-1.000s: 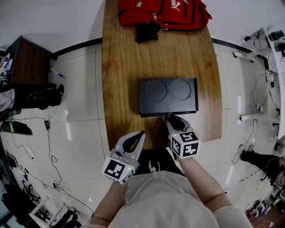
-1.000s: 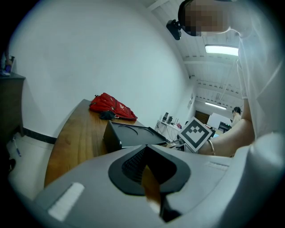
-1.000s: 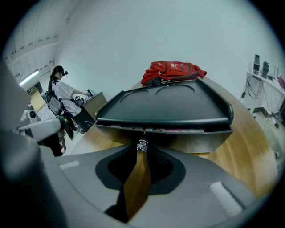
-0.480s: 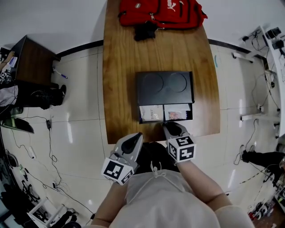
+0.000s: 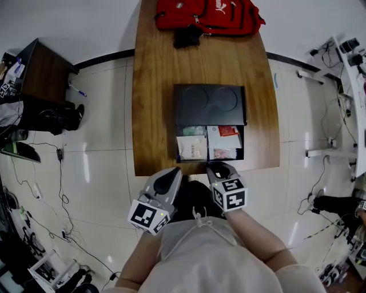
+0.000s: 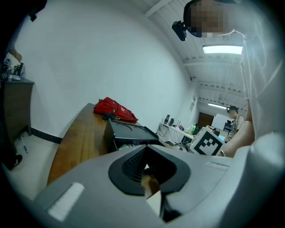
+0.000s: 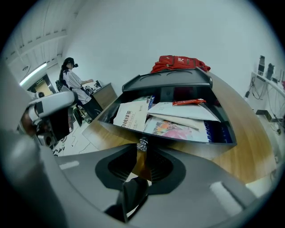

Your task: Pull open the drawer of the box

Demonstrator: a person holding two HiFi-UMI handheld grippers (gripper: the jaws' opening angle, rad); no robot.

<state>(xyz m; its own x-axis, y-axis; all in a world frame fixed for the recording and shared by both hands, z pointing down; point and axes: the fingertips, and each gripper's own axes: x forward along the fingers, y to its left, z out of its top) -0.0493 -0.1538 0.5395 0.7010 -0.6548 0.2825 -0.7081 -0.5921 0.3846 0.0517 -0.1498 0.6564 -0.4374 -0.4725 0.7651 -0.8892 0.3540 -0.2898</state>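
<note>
A black box (image 5: 210, 105) stands on the wooden table (image 5: 153, 86), with its drawer (image 5: 209, 161) pulled out toward me. Booklets and papers (image 5: 193, 147) lie inside the drawer. My right gripper (image 5: 216, 167) is at the drawer's front, shut on its small clear knob (image 7: 142, 144). In the right gripper view the drawer front (image 7: 187, 144) runs across just beyond the jaw tips. My left gripper (image 5: 170, 174) hangs just off the table's near edge, left of the drawer, shut with nothing in it. The left gripper view shows the box (image 6: 129, 131) ahead.
A red backpack (image 5: 207, 14) and a black bundle (image 5: 186, 37) lie at the table's far end. A dark cabinet (image 5: 34, 68) stands on the tiled floor to the left. Cables lie on the floor at both sides. A person (image 7: 71, 78) sits far off.
The drawer went from shut to well out of the box as my right gripper drew back toward me with the knob. The left gripper stayed about where it was.
</note>
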